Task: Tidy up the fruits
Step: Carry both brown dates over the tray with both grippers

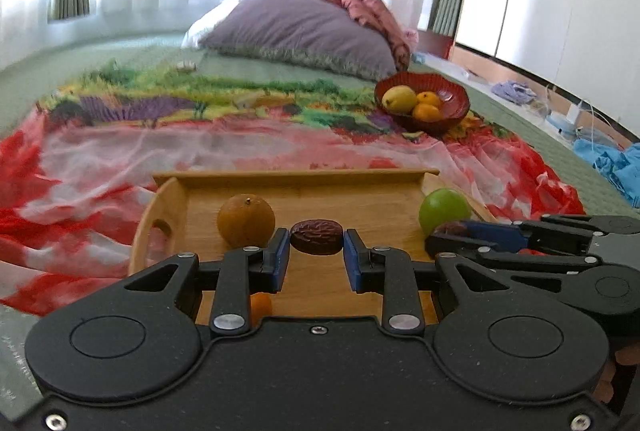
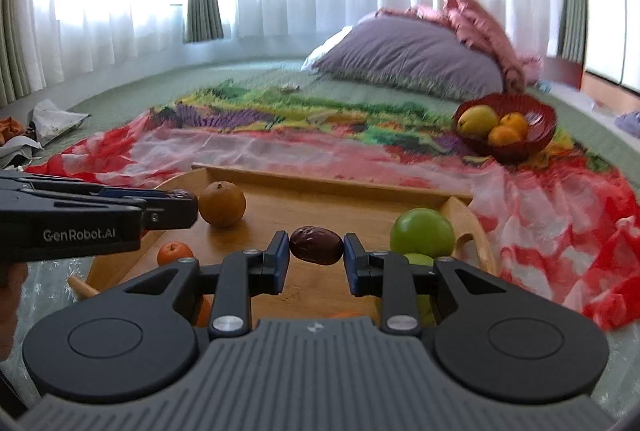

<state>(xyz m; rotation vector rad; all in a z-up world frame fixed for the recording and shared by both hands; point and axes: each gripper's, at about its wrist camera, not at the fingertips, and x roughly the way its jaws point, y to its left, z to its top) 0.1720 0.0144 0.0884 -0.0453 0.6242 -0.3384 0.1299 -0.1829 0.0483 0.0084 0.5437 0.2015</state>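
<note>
Dates [image 1: 316, 242] [image 2: 316, 245] clamped between both grippers' fingers [image 1: 280, 255] [image 2: 280, 255] over the wooden tray [image 1: 288, 177], "GenRobot.AI" on the left gripper [image 2: 176, 205].

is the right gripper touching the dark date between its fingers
Touching. In the right wrist view, both fingertips of the right gripper press against the ends of the date, no gap.

White lettering reading "GenRobot.AI" is showing on the black side of the left tool [image 2: 176, 205], which is reaching in from the left edge of the right wrist view. A small pale emblem is sitting at the top centre of the grey ribbed housing in that same view, too small to read. In the left wrist view nothing legible is showing on any surface.
</note>
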